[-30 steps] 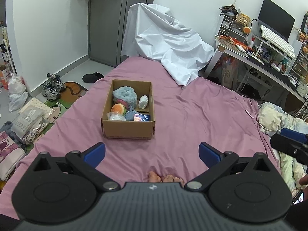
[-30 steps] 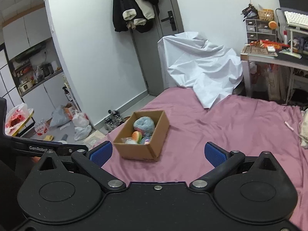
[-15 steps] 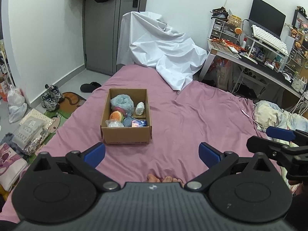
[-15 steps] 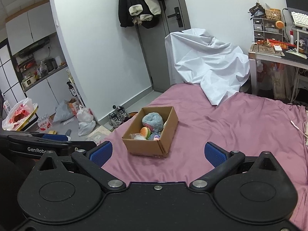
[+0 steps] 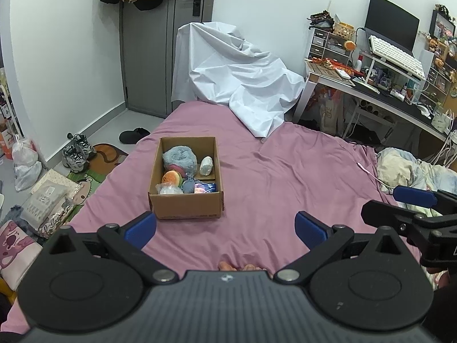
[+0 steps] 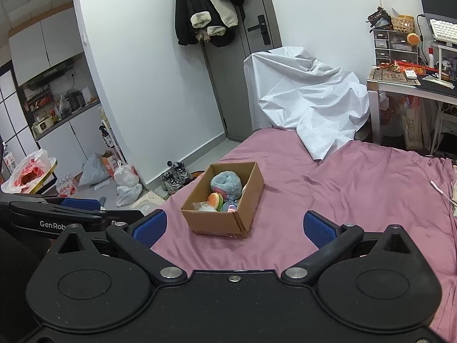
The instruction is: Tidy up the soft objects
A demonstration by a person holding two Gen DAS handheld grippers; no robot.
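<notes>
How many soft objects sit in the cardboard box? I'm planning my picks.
6 visible: fluffy blue plush at back, white lump, burger plush, clear-wrapped item, small blue plush, dark packet. More may be hidden.

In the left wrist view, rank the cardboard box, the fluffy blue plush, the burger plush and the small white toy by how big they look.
1. Cardboard box, holding the rest.
2. Fluffy blue plush.
3. Burger plush.
4. Small white toy.
The last two look close in size, and the burger plush sits slightly nearer the camera, so that order is unsure.
</notes>
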